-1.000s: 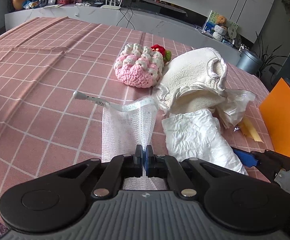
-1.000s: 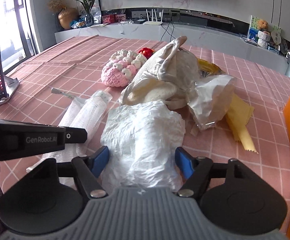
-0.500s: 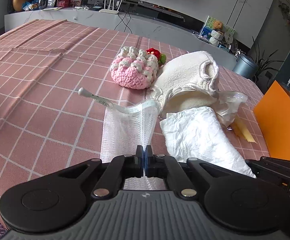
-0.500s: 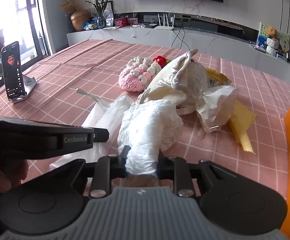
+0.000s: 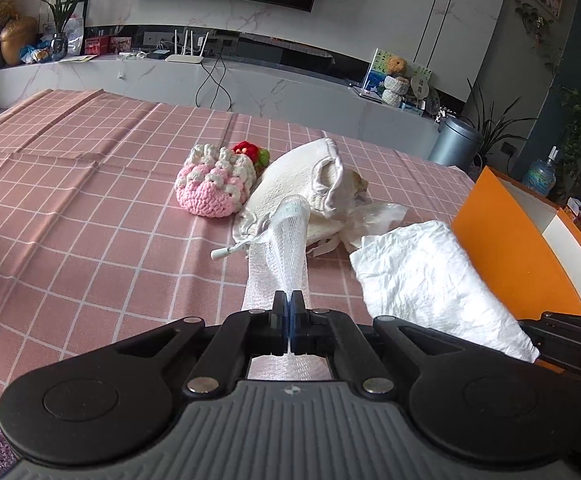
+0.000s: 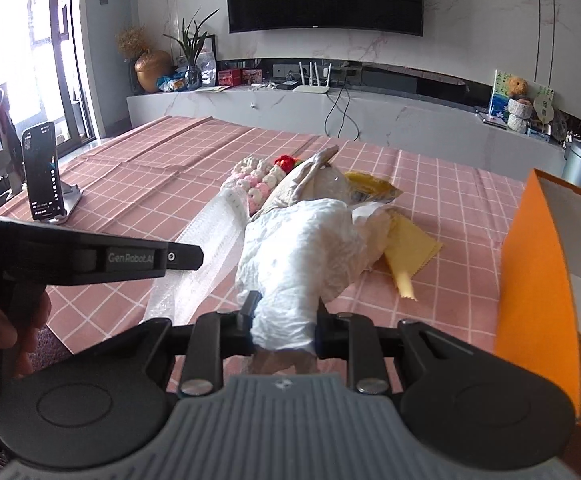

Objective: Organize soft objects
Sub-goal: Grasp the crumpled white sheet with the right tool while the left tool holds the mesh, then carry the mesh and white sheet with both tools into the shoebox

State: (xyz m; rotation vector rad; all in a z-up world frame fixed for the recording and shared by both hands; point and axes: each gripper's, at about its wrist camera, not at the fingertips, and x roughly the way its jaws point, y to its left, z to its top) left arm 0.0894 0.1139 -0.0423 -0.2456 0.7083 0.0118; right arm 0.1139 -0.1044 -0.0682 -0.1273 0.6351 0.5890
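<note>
Nearest to me, at the bottom centre of the left wrist view, my left gripper (image 5: 289,312) has its jaws pressed together on the near end of the white mesh sleeve (image 5: 280,264). The sleeve runs away from the jaws toward the middle of the frame, its far end hanging over the pile. I judge it very light and floppy; the open weave could snag, so pinching a gathered end as I do here seems the right hold.

At the bottom centre of the right wrist view, my right gripper (image 6: 284,322) has its jaws clamped on the bunched near end of the crumpled white tissue wad (image 6: 302,256). They have just been closing, with the wad between them. It looks soft, squashable and near weightless; I expect it to tear rather than slip, so a grip on the thick bunch is safest.

Right of both grippers stands the orange box (image 6: 538,272), at the right edge of the frame, which I take to be the destination.

Further off on the counter (image 5: 90,216) lie the cream cloth bag (image 5: 290,184) and, left of it, the pink crochet piece (image 5: 214,188), touching each other.
</note>
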